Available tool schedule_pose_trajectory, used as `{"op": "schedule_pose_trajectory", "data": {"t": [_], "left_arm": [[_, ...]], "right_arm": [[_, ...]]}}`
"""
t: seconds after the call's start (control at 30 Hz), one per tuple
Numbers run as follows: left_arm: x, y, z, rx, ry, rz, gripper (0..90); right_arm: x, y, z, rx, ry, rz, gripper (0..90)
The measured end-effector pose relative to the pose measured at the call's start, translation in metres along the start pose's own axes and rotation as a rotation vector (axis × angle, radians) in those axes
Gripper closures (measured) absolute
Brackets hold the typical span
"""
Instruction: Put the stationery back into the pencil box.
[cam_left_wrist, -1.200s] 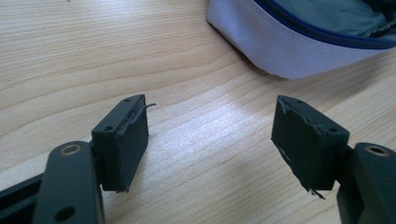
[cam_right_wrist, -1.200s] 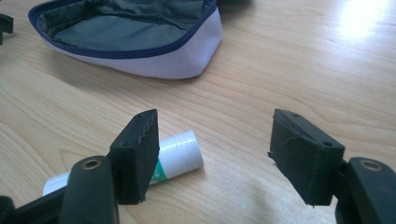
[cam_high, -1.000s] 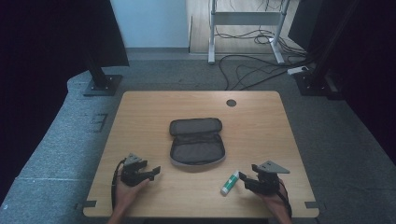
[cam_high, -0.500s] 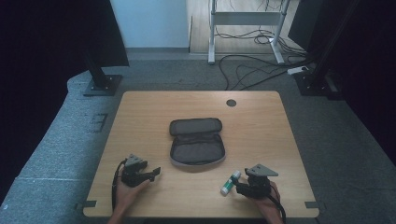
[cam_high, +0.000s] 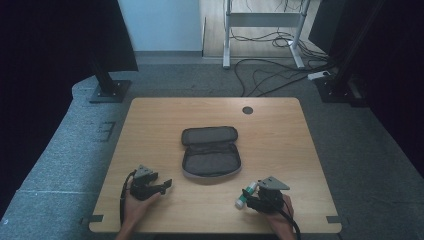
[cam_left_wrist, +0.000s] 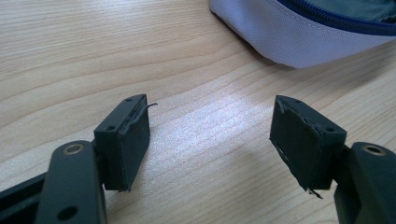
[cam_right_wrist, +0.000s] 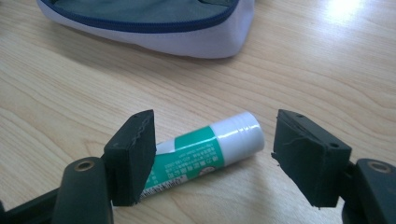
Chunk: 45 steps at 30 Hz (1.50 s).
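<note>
worktop (cam_high: 280, 130): light wood, grey carpet round it, cables at the top of the high view
pouch (cam_high: 210, 151): unzipped, dead centre
glue stick (cam_right_wrist: 201, 151): flat on the wood, lower right of the high view, lying between the jaws, pads not touching it
right gripper (cam_right_wrist: 212, 156): wide, jaws just been opening
left gripper (cam_left_wrist: 210, 140): wide, nothing in it, lower left

One glue stick (cam_high: 245, 196), one open pouch (cam_high: 210, 151), two tongs, one table (cam_high: 280, 125).
</note>
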<state>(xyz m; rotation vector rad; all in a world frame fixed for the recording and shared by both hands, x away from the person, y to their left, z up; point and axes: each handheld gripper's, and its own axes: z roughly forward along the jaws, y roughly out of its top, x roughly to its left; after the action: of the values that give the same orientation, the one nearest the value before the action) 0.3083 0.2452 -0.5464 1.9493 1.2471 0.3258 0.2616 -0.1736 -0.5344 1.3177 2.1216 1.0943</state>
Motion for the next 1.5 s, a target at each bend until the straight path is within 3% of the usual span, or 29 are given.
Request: {"op": "schedule_pose_trajectory", "data": {"t": [0.5,0.73,0.9,1.13,1.5], "left_arm": [[0.002,-0.001,-0.001,-0.001,0.003,-0.005,28.8],[0.002,-0.001,-0.001,0.0,0.001,-0.004,28.8],[0.003,-0.001,-0.002,0.0,0.0,-0.005,28.8],[0.005,-0.001,-0.002,-0.001,0.003,-0.009,28.8],[0.005,-0.001,-0.002,0.0,0.0,-0.008,29.1]], "right_arm": [[0.01,-0.007,0.007,0.041,-0.055,-0.017,29.8],[0.005,-0.011,0.007,0.067,-0.045,-0.007,40.1],[0.002,-0.012,0.008,0.081,-0.074,-0.018,48.8],[-0.006,-0.012,0.006,0.081,-0.071,0.007,63.4],[-0.013,-0.011,0.005,0.086,-0.048,0.013,64.7]]}}
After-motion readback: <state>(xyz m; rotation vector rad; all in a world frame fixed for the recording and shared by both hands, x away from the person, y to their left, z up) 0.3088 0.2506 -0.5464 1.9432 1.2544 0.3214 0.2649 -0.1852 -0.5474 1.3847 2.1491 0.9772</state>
